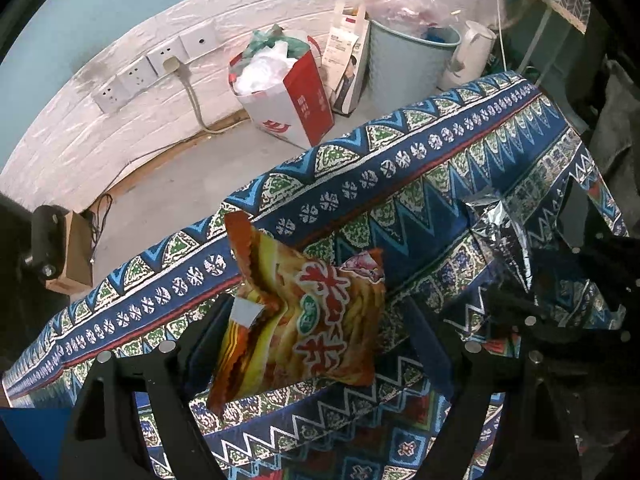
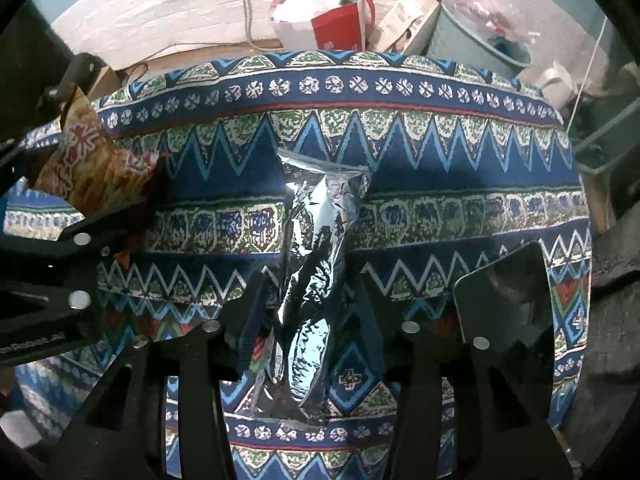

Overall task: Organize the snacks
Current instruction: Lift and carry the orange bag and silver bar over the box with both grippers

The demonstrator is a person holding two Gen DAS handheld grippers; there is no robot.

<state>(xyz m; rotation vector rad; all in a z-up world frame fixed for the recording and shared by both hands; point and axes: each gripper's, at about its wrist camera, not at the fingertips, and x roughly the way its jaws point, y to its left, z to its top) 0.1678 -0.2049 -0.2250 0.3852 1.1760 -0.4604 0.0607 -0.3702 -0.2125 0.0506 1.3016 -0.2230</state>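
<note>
An orange and yellow snack bag [image 1: 304, 316] with red characters is between the fingers of my left gripper [image 1: 316, 344], held above the patterned blue tablecloth [image 1: 400, 160]. It also shows in the right wrist view [image 2: 88, 160] at the left. A silver foil snack bag [image 2: 316, 264] stands on edge between the fingers of my right gripper [image 2: 308, 312], which is shut on it. The foil bag also shows in the left wrist view [image 1: 500, 232] at the right.
A dark tablet [image 2: 508, 308] lies on the cloth at the right. Beyond the table's far edge stand a red and white bag [image 1: 288, 88], a grey bin [image 1: 404, 60], a white kettle [image 1: 468, 52] and wall sockets [image 1: 156, 68].
</note>
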